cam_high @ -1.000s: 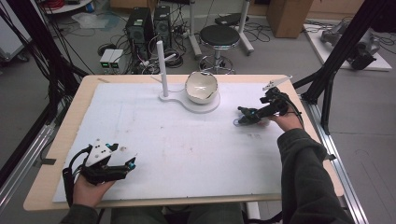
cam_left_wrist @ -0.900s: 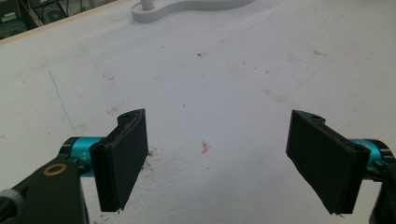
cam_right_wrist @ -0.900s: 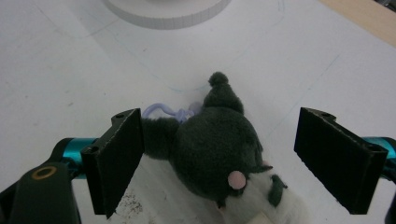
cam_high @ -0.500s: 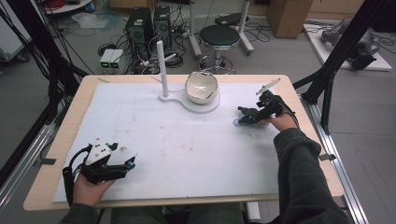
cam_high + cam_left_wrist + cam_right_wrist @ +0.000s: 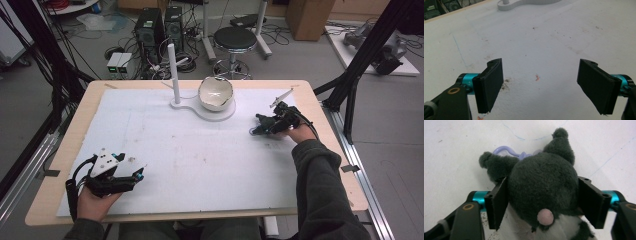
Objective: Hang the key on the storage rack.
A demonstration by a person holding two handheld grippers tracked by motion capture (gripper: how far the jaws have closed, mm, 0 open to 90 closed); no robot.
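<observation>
- While the right gripper (image 5: 541, 202) rests low on the far right of the table (image 5: 70, 145), its jaws have just been closing and now press on both sides of a plush toy (image 5: 544, 187), gripping its head.
- Dark grey and round, the toy's head has two small ears pointing away from the camera and a pink dot low on it, with white fabric below.
- Beyond the ears, a pale purple clasp (image 5: 506, 151) lies on the white mat (image 5: 454, 150), attached to the toy.
- From the high view, the right gripper (image 5: 257, 130) sits at the right side of the mat (image 5: 210, 165), near the table's right edge, with the toy (image 5: 264, 121) dark and small at its tip; detail there is too fine to tell.
- Near the front left corner, the left gripper (image 5: 139, 175) lies low in the person's hand, well apart from the toy.
- Along its own view, the left gripper (image 5: 540, 85) has its jaws wide apart with bare mat between them and nothing in them.
- At the far middle of the table, a white stand (image 5: 200, 107) carries an upright post (image 5: 173, 70) and a bowl (image 5: 216, 93), left of the right gripper and apart from it.
- Faint marks and blue pen lines show on the mat around both grippers.
</observation>
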